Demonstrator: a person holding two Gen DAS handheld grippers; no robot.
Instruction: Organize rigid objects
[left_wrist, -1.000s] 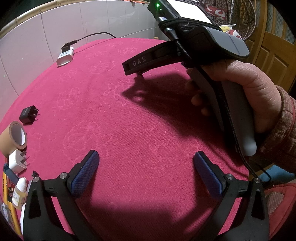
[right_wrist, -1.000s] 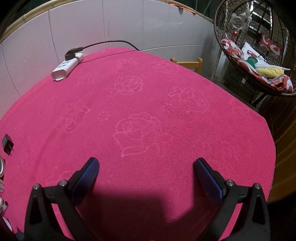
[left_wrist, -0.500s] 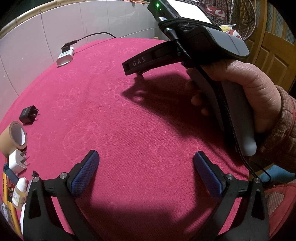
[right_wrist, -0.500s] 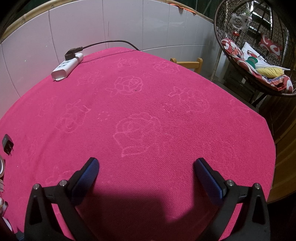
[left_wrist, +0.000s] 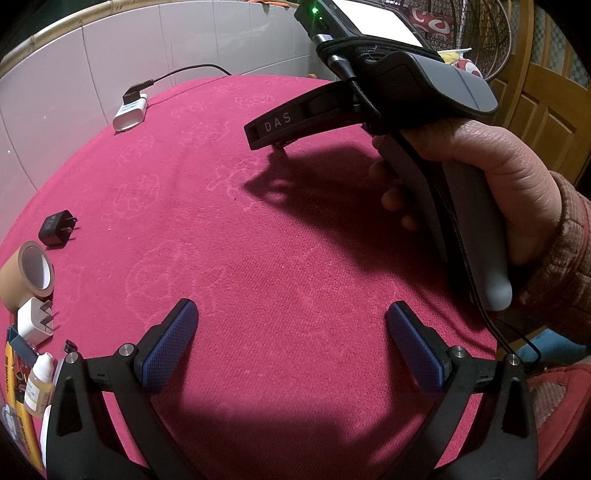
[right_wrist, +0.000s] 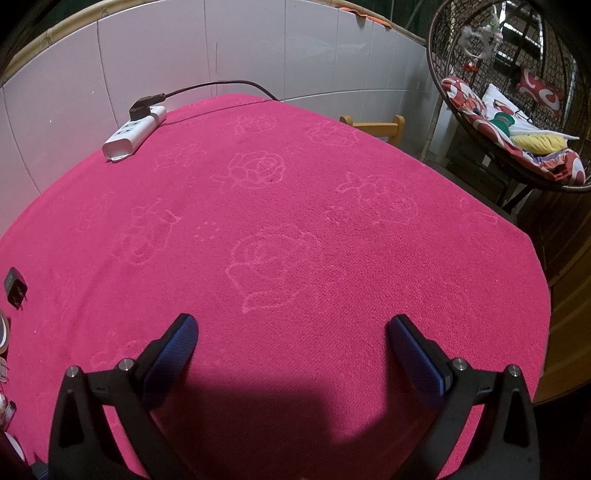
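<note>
Both our tools are apart and empty; the black charger (left_wrist: 55, 228) lies far left, nearer our left tool (left_wrist: 291, 341).

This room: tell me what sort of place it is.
Probably a home, perhaps a tiled dining corner: a table under a pink towel cloth, a hanging wicker chair with cushions, white wall tiles.

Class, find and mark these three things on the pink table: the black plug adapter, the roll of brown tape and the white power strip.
black plug adapter (left_wrist: 55, 229), left wrist view, on its black body.
roll of brown tape (left_wrist: 14, 282), left wrist view, on its brown outer side.
white power strip (right_wrist: 133, 134), right wrist view, on its top face.
</note>
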